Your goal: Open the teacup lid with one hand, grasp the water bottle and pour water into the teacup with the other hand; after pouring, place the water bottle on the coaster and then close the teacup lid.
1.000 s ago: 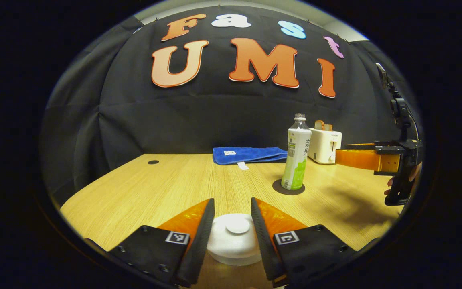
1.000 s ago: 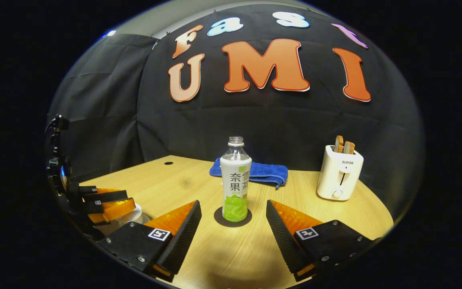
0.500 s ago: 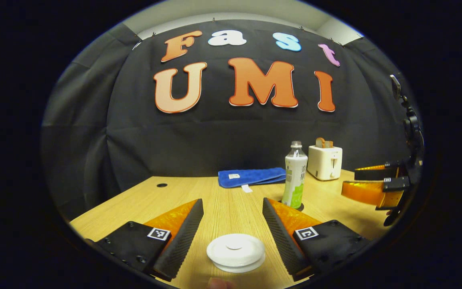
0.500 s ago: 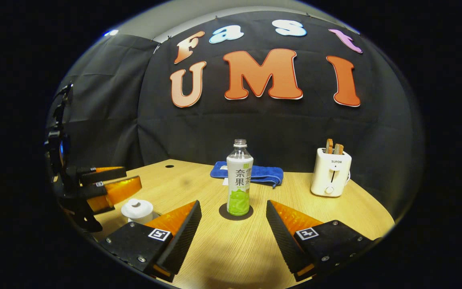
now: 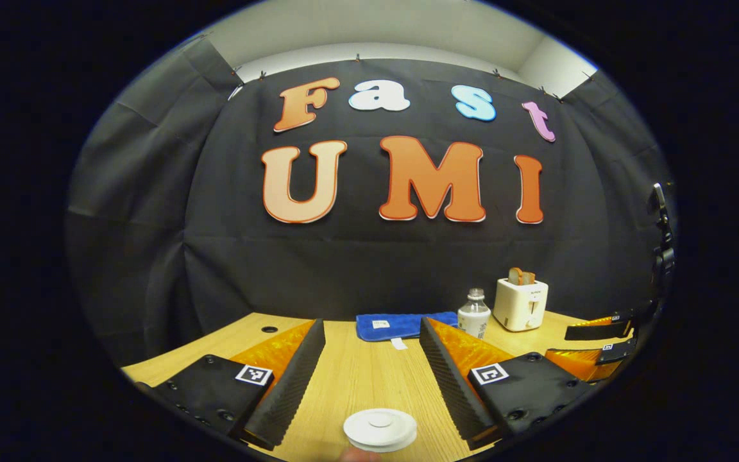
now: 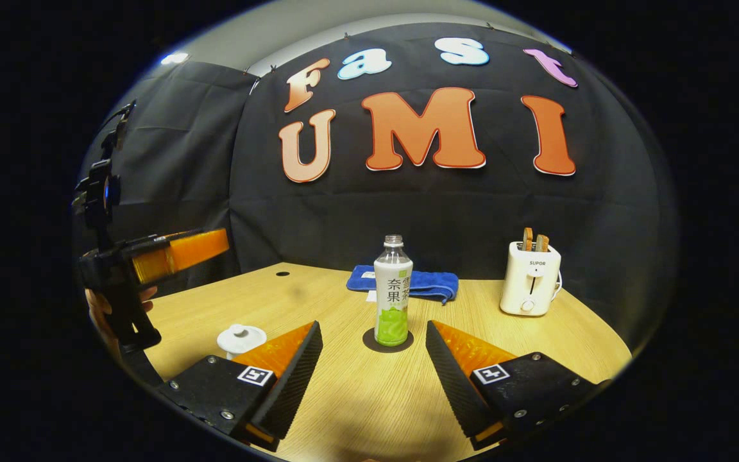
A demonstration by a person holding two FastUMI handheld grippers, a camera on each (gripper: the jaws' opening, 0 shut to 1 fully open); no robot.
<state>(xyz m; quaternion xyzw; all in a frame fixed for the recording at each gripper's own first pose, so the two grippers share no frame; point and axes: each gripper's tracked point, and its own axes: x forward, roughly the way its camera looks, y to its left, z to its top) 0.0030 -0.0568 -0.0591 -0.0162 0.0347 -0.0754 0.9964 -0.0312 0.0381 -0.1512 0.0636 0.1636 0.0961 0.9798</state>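
Both tongs open and empty; lid on the teacup, bottle on its coaster.

In the left gripper view, the left tongs [image 5: 373, 350] stand wide apart with nothing between them, raised above the lidded teacup [image 5: 380, 430], which now sits lower and smaller in view than half a second ago; one second ago the fingers flanked the lid closely. In the right gripper view, the right tongs [image 6: 374, 350] are wide open, well short of the water bottle [image 6: 392, 292], which stands upright on the dark coaster [image 6: 387, 341] on the worktop [image 6: 536, 340]. The left tongs appear there higher than before, above the teacup. A blue cloth [image 6: 430, 283] and a toaster [image 6: 530, 278] lie behind, unchanged.
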